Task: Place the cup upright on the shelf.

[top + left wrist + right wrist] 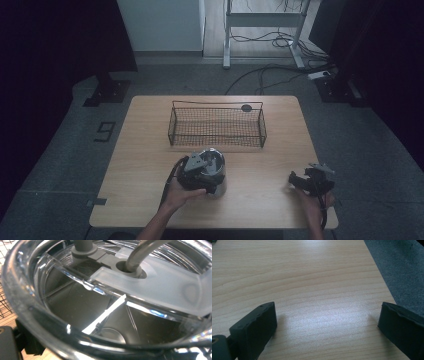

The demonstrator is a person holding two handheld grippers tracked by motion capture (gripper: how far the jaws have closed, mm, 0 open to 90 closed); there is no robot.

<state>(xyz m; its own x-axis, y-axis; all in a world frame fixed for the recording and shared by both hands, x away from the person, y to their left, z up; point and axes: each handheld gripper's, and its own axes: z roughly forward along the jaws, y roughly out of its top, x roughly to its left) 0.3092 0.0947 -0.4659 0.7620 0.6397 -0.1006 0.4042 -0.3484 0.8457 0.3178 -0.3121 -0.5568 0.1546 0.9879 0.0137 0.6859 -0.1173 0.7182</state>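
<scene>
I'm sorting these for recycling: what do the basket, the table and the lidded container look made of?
Basket: dark wire mesh, likely coated metal. Table: pale wood or laminate with visible grain. Lidded container: shiny metal-looking body; its lid is clear and frosted plastic, glossy with bright reflections.

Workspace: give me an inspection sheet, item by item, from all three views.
Surface: wooden table, pale grain, bare around the things on it.
Job's things: clear lidded container near the front edge; black wire basket behind it, looks empty.
Clutter: small dark round thing at the basket's far rim, too small to identify.
Grippers: left gripper pressed against the container, open or shut cannot be told; right gripper low over bare wood at the table's right edge, fingers wide apart, holding nothing.
Cables: several loose on the floor beyond the table.
Surroundings: grey carpet, white desk frame, dark curtains.
</scene>
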